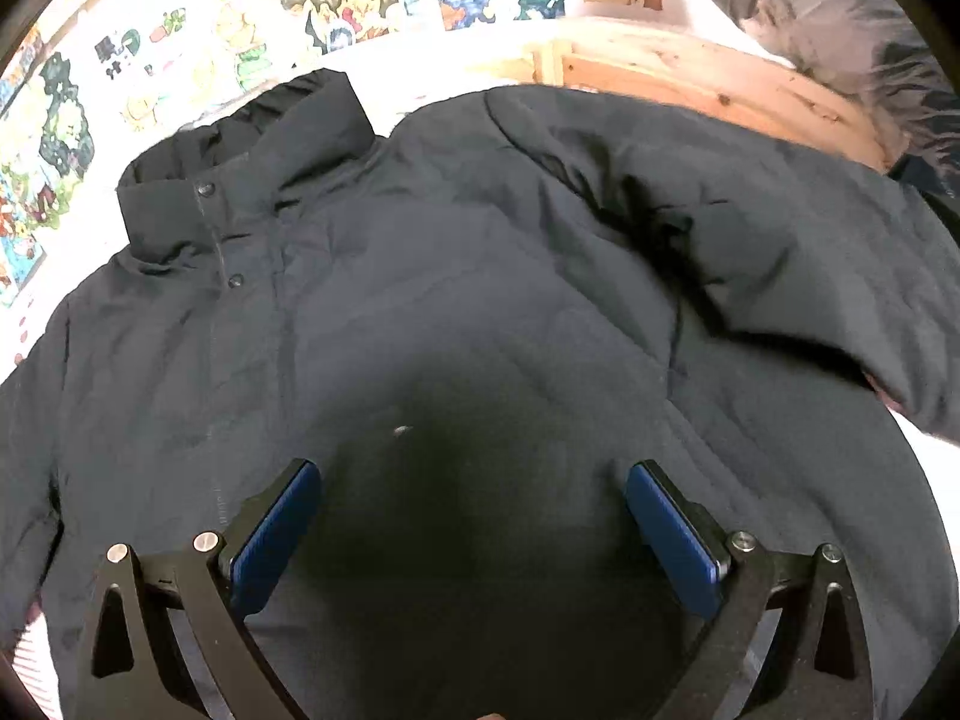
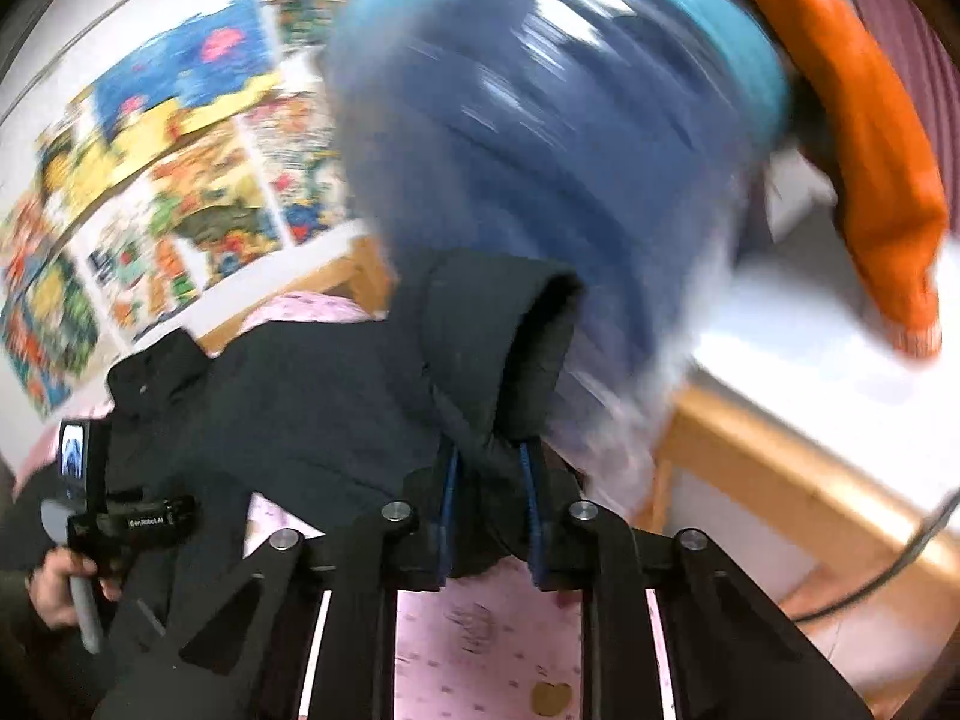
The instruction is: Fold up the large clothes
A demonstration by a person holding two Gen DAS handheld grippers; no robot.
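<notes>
A large dark navy padded jacket (image 1: 456, 276) lies spread front-up on the bed, collar (image 1: 240, 150) at the upper left, one sleeve (image 1: 750, 228) folded across at the right. My left gripper (image 1: 474, 480) is open and empty just above the jacket's lower body. In the right wrist view my right gripper (image 2: 489, 480) is shut on the jacket's sleeve cuff (image 2: 498, 336) and holds it lifted above the bed. The left gripper (image 2: 102, 504) shows at the left of that view, held in a hand.
The bed has a pink patterned sheet (image 2: 480, 648) and a wooden frame (image 1: 708, 84). Colourful posters (image 2: 156, 192) cover the wall behind. Blurred blue clothing (image 2: 540, 138) and an orange garment (image 2: 864, 150) hang at the right. A grey quilt (image 1: 828, 18) lies at the far right.
</notes>
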